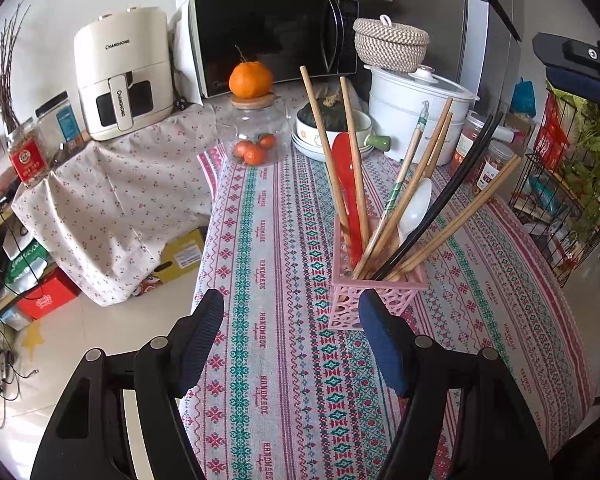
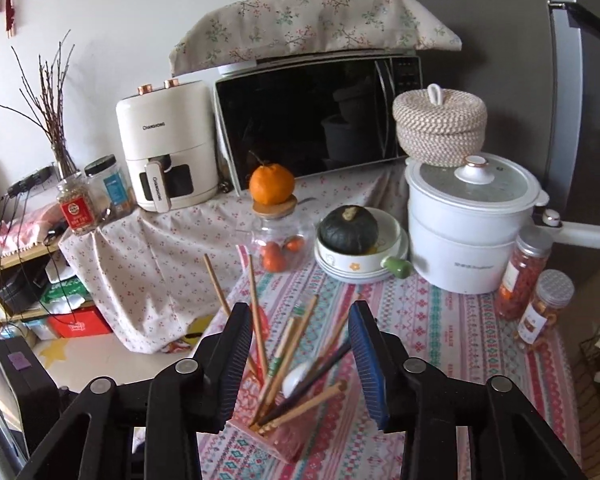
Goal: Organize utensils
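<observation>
A pink perforated holder (image 1: 374,294) stands on the patterned tablecloth (image 1: 284,360). In it stand several wooden chopsticks (image 1: 324,148), black chopsticks (image 1: 452,196), a red spoon (image 1: 346,184) and a white spoon (image 1: 416,204). My left gripper (image 1: 292,316) is open and empty, its right finger just in front of the holder. My right gripper (image 2: 298,332) is open and empty, hovering above the holder (image 2: 278,438) with the utensil tops (image 2: 296,364) seen between its fingers. It also shows at the upper right of the left wrist view (image 1: 576,64).
At the table's far end stand a glass jar with an orange on its lid (image 1: 256,136), a bowl with a dark squash (image 1: 328,120), a white pot (image 1: 416,108) and snack jars (image 2: 526,272). Behind are a microwave (image 1: 276,36) and air fryer (image 1: 124,72). A wire rack (image 1: 568,184) stands right.
</observation>
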Available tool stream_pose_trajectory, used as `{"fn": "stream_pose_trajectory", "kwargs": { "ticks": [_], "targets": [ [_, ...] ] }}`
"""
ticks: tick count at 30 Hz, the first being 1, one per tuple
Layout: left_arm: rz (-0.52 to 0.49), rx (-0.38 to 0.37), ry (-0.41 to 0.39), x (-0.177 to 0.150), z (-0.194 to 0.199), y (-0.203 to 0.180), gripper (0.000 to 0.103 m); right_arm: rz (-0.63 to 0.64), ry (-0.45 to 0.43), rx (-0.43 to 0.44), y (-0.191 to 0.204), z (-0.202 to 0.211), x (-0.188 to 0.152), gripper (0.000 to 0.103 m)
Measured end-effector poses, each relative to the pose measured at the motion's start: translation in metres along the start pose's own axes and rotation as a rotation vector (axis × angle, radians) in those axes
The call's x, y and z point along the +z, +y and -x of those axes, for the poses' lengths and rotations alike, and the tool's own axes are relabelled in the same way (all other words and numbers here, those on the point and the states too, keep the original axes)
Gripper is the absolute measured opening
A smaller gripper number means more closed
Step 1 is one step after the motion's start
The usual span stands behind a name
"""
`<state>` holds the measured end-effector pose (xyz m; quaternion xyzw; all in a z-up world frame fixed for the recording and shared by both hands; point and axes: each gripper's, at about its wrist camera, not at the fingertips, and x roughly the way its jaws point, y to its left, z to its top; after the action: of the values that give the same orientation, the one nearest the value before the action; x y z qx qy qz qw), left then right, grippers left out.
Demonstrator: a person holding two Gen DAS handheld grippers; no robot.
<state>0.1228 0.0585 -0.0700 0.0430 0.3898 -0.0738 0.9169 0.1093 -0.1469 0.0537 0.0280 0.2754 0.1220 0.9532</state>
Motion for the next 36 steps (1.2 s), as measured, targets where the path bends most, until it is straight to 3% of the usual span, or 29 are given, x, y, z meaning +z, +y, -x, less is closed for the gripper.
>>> {"fn": "stream_pose_trajectory", "kwargs": {
  "ticks": [3,7,13,18,21,36],
  "targets": [
    [-0.020,0.011,-0.005,-0.001,0.008,-0.010,0.072,0.009,0.028,-0.122,-0.012,0.016,-0.015,0.061],
    [-0.046,0.030,-0.030,-0.004,0.026,-0.028,0.073,0.015,0.069,-0.205,-0.026,0.031,-0.045,0.082],
    [-0.026,0.071,-0.044,-0.008,0.058,-0.049,0.084,0.026,0.142,-0.313,-0.035,0.039,-0.079,0.097],
    [0.006,0.064,-0.046,-0.009,0.087,-0.060,0.085,-0.003,0.167,-0.380,-0.039,0.056,-0.086,0.098],
    [0.022,0.049,-0.063,-0.010,0.104,-0.065,0.093,0.000,0.150,-0.402,-0.037,0.072,-0.083,0.100],
    [0.033,0.051,-0.133,-0.005,0.146,-0.083,0.100,-0.006,0.061,-0.394,-0.031,0.113,-0.070,0.101]
  ]
}}
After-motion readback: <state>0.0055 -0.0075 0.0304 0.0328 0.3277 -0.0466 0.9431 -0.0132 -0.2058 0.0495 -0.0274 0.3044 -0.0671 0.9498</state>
